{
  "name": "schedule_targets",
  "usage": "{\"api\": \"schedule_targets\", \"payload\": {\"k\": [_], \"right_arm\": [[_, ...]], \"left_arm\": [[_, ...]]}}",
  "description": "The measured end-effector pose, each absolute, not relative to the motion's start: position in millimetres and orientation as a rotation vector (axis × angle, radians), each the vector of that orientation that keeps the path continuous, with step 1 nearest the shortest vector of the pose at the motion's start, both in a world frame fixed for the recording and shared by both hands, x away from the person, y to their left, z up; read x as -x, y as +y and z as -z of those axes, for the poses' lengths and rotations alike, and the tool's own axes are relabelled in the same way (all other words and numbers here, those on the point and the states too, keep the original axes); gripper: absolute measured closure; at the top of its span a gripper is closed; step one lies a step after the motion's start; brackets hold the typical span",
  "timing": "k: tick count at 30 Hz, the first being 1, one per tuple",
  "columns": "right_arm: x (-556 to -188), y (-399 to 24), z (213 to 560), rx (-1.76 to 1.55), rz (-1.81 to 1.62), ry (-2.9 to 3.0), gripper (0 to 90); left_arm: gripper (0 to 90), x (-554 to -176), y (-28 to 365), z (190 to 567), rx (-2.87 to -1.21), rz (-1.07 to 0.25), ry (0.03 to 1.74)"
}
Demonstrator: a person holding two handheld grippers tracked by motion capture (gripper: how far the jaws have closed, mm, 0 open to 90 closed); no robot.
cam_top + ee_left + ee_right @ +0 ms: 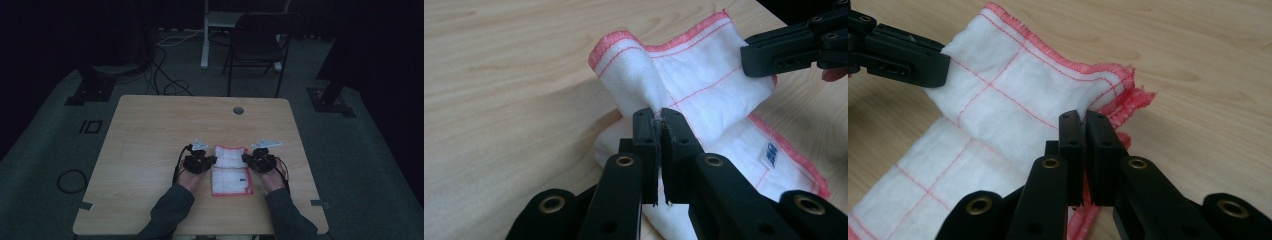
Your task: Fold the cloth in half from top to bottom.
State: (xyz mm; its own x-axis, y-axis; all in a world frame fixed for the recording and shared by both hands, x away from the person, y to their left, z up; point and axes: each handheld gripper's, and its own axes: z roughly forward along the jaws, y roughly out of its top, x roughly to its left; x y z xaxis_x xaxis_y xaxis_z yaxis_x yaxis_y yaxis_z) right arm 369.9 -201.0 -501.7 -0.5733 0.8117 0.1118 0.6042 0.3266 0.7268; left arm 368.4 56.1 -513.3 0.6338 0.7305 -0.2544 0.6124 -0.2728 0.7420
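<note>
One white cloth with pink stitched edging (230,170) lies near the bench's (150,125) near edge. Two hand-held grippers hold it: the left hand-held gripper (659,117) pinches its left fold, the right hand-held gripper (1082,120) pinches its right hem, lifting the far part.

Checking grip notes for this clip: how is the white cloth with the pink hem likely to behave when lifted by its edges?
The cloth likely hangs floppy: it arches and sags between the left tool and right tool. Probably light, since small pinches raise it. Its woven texture suggests little slipping, though a thin edge could pull free.
</note>
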Motion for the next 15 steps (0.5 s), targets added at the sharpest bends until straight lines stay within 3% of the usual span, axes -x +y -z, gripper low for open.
{"api": "schedule_targets", "payload": {"k": [15], "right_arm": [[-353, -199, 520, -1.276, -1.069, 2.346, 86.2]], "left_arm": [[85.4, -349, 58, 531, -2.017, -0.181, 1.052]]}}
